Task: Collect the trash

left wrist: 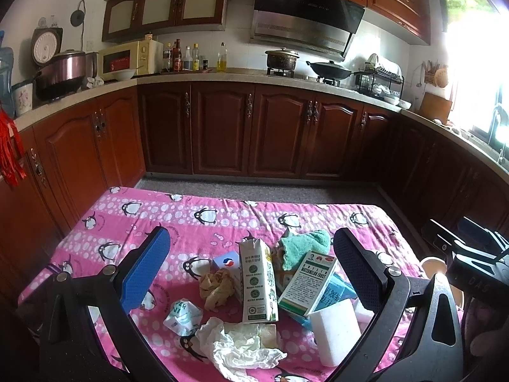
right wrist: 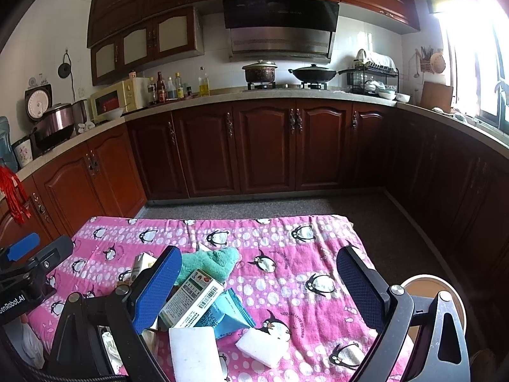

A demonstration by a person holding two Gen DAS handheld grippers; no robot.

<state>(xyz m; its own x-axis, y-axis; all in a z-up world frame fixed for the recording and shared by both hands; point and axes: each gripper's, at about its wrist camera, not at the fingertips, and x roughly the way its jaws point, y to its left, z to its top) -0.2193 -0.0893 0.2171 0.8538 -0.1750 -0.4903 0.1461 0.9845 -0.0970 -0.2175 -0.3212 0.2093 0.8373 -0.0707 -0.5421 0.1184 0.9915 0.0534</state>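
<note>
1. Pink penguin-print cloth is covering the surface.
2. Left gripper and right gripper are hovering, jaws spread wide, holding nothing.
3. Trash is lying clustered mid-cloth: milk carton standing upright, medicine box leaning, crumpled white paper nearest.

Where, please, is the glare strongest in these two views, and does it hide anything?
Left wrist view: the window blows out white on the right, washing out the counter beside it. Right wrist view: the same window flares at upper right; the trash pile stays evenly lit, though fisheye distortion bends the cabinets.
</note>
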